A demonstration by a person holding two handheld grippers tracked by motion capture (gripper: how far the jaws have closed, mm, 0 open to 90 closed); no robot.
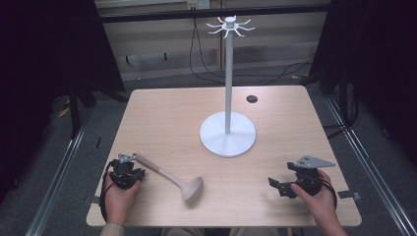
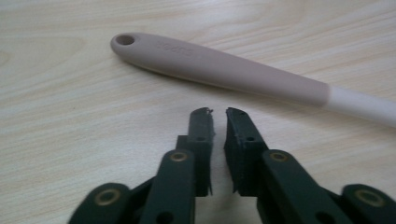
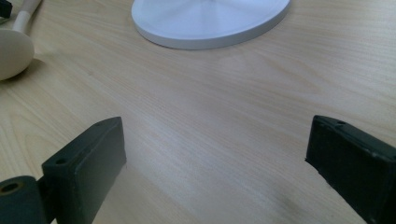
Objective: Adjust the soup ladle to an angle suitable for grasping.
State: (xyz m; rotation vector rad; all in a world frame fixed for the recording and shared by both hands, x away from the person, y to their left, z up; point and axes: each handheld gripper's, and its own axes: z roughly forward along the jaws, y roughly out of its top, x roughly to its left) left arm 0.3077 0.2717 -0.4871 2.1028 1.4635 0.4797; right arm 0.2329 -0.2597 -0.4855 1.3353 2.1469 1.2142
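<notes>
- Item: ladle, beige handle with a paler bowl, laid flat on the table at about 7 o'clock from the white hook stand. The bowl points toward 4 o'clock; the handle end with its hanging hole points toward 10 o'clock.
- Left gripper: jaws nearly pressed together, a thin slit between the tips, nothing pinched. The handle is seen just beyond the tips, crossing them, not touched.
- Right gripper: jaws spread wide, nothing held, resting well apart from the ladle at about 3 o'clock from the bowl.
- Risk: with the left jaws this close, the handle is judged likely to be pushed along the table rather than straddled, unless they are opened first.
- Risk: a grip taken at the far handle end may let the heavy bowl swing down and the smooth handle turn in the pads.
- Risk: the hanging hole is small and the hooks sit high on a thin pole; a missed hook could drop the ladle.
- Risk: the stand could be rocked if the pole is struck by the bowl.
</notes>
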